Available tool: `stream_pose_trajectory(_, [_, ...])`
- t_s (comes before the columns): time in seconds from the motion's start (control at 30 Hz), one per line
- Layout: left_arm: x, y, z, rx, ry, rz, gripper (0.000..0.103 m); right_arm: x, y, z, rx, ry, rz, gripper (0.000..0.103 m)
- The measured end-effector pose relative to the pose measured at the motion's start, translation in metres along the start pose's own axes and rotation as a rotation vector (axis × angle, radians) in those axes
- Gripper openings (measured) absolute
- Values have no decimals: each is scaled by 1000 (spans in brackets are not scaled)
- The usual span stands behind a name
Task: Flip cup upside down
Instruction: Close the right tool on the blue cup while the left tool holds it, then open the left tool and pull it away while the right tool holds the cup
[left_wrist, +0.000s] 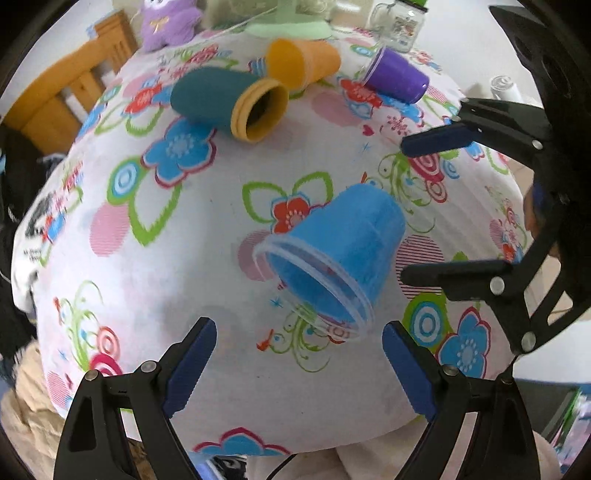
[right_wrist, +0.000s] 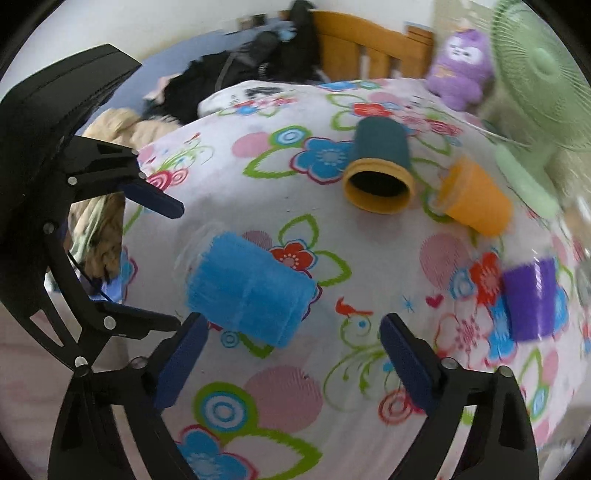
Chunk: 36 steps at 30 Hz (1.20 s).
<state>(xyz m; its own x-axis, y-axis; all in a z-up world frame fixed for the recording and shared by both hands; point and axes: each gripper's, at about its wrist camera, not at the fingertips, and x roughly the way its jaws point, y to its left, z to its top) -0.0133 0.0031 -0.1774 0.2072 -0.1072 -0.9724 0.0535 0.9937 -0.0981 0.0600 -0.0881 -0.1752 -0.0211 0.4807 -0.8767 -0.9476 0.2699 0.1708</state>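
Observation:
A blue plastic cup (left_wrist: 334, 254) lies on its side on the flowered cloth, its clear rim toward my left gripper (left_wrist: 299, 332), which is open and empty just in front of it. In the right wrist view the blue cup (right_wrist: 251, 291) lies just ahead and left of my right gripper (right_wrist: 291, 325), also open and empty. The right gripper shows in the left wrist view (left_wrist: 404, 210) beside the cup's base. The left gripper shows in the right wrist view (right_wrist: 173, 266) at the left, near the cup's rim. Neither touches the cup.
A teal cup with a yellow rim (left_wrist: 229, 101), an orange cup (left_wrist: 303, 61) and a purple cup (left_wrist: 397, 77) lie on their sides farther back. A purple plush toy (left_wrist: 166, 22), a green fan (right_wrist: 535, 92), a glass jar (left_wrist: 399, 22) and a wooden bed frame (left_wrist: 74, 88) stand behind.

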Motion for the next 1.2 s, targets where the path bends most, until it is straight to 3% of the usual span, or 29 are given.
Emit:
stream_pose_trajectory(0.17, [16, 3, -1, -42, 14, 26, 93, 13, -9, 3, -27, -27, 126, 91])
stream_pose_trajectory(0.43, [24, 24, 4, -54, 27, 90, 93, 22, -2, 8, -147, -76, 211, 90])
stream_pose_trajectory(0.6, [25, 38, 6, -48, 54, 134, 93, 33, 0, 13, -193, -94, 248, 79])
stream_pose_trajectory(0.83, [33, 49, 15, -6, 85, 156, 93, 48, 3, 15, -238, -100, 246, 69])
stream_pose_trajectory(0.87, [35, 48, 17, 0, 90, 157, 93, 49, 4, 16, -252, -98, 242, 62])
stream_pose_trajectory(0.93, [39, 48, 21, 18, 99, 152, 93, 50, 4, 17, -256, -90, 237, 58])
stream_pose_trajectory(1.2, [39, 43, 30, 41, 103, 123, 93, 44, -6, 12, -78, -87, 172, 57])
